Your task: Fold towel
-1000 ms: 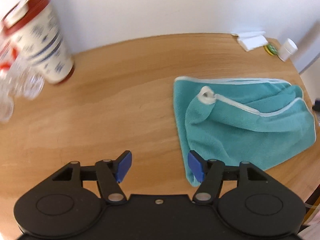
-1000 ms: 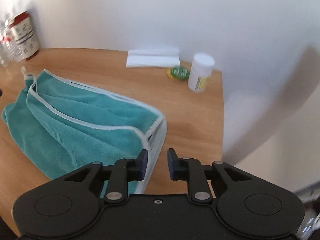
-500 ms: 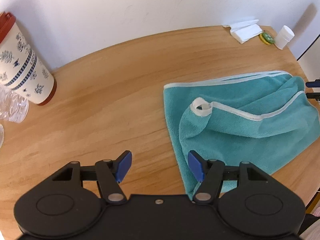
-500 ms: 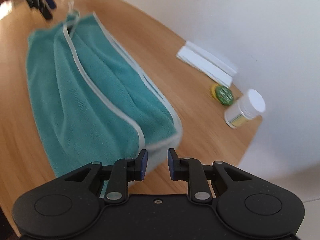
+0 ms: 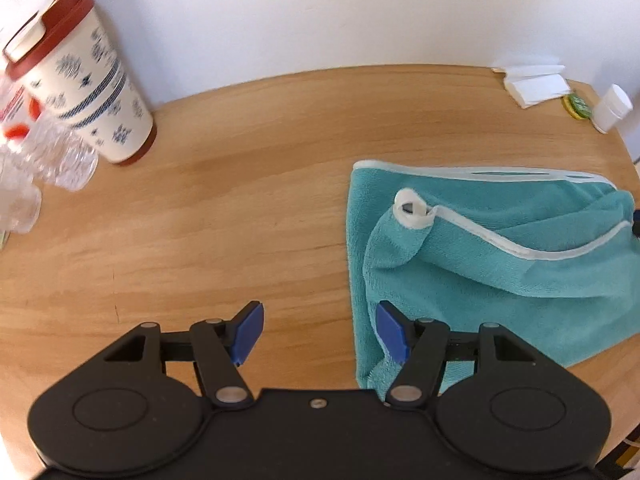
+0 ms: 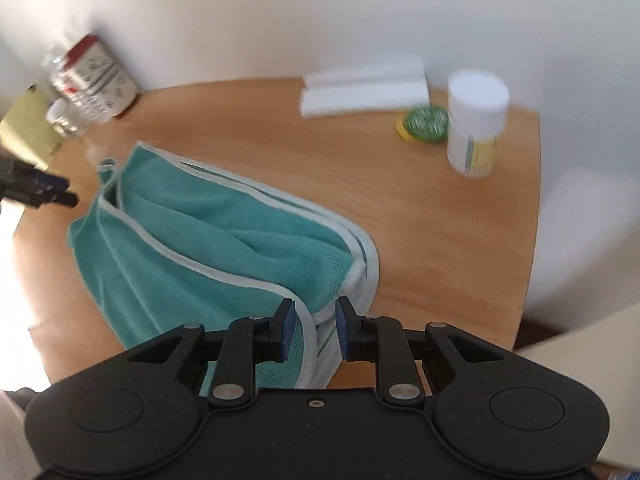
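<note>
Right gripper (image 6: 313,326) swings back over the towel (image 6: 208,248), jaws part-open straddling its white hem, gripping nothing; left gripper (image 5: 320,330) wide open, empty, so fold unstarted.

My left gripper (image 5: 318,330) is matte black plastic with two round housings, silver pivot screws behind the fingers and blue pads (image 5: 248,330) at the fingertips. My right gripper (image 6: 316,330) is built the same: black linkage arms, silver screws, blue pads (image 6: 286,330).
</note>
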Motion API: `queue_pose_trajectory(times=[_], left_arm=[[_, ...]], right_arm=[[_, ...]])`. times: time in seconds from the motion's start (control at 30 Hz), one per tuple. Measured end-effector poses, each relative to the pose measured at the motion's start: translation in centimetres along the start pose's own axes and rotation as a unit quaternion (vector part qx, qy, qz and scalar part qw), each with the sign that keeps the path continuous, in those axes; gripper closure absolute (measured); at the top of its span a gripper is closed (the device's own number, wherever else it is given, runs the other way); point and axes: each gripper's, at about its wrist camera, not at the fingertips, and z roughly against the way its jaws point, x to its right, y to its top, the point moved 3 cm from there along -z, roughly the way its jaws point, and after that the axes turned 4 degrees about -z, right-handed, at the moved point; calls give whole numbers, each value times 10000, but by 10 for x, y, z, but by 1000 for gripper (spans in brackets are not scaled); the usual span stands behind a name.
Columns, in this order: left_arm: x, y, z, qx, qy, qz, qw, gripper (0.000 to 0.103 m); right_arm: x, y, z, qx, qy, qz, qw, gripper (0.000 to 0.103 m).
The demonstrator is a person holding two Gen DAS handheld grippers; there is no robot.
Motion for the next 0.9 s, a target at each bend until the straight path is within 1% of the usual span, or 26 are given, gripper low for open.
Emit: queue_pose_trajectory(times=[0.1, 0.13, 0.23, 0.3, 0.4, 0.43, 0.47, 0.5, 0.53, 0.6, 0.7, 0.73, 0.77, 0.8, 0.83, 0.9], left_arm=[[-1, -4, 1, 50, 27, 83, 9999, 37], [-1, -6, 1, 62, 4, 90, 9999, 37], [-4, -9, -1, 59, -29, 29, 10000, 37], [-5, -9, -3, 55, -36, -36, 10000, 37], [-10, -9, -6, 41, -190, -44, 9998, 37], [-11, -9, -7, 26, -254, -42, 9997, 37], [-11, -9, -8, -3, -302, -62, 9995, 37], [-12, -9, -10, -25, -349, -98, 9993, 37], [-11, -9, -11, -25, -396, -172, 9991, 37], [-11, -10, -14, -63, -454, -246, 9986, 37], [-11, -11, -18, -127, -549, -309, 9979, 37], [-11, -10, -18, -116, -485, -325, 9982, 37], [-11, -9, -18, -112, -387, -312, 9987, 37], [-11, -9, -17, -98, -385, -312, 9987, 37], [-10, -7, -16, -58, -382, -303, 9988, 37], [-8, -5, -12, 25, -343, -222, 9992, 37]], right_arm=[[7, 2, -9, -52, 77, -396, 9992, 77], [10, 2, -10, -32, 117, -633, 9979, 76], [9, 1, -7, 51, 126, -898, 9959, 76], [10, -3, -9, 66, 49, -1195, 9928, 76], [5, -5, -12, 339, -106, -1649, 9857, 76], [3, -5, -12, 447, -161, -1765, 9831, 84], [-2, -5, -15, 456, -247, -1762, 9830, 94], [-7, -5, -17, 458, -336, -1751, 9829, 94], [-12, -5, -20, 494, -450, -1743, 9824, 96], [-17, -5, -20, 582, -485, -1869, 9794, 98], [-24, -2, -13, 736, -389, -2174, 9725, 98], [-27, -2, -10, 767, -332, -2234, 9711, 98], [-27, -1, -6, 769, -205, -2306, 9698, 98], [-26, 1, -1, 769, -73, -2379, 9682, 98], [-25, 6, 2, 776, 160, -2521, 9645, 98], [-19, 19, 3, 827, 464, -2707, 9580, 98]])
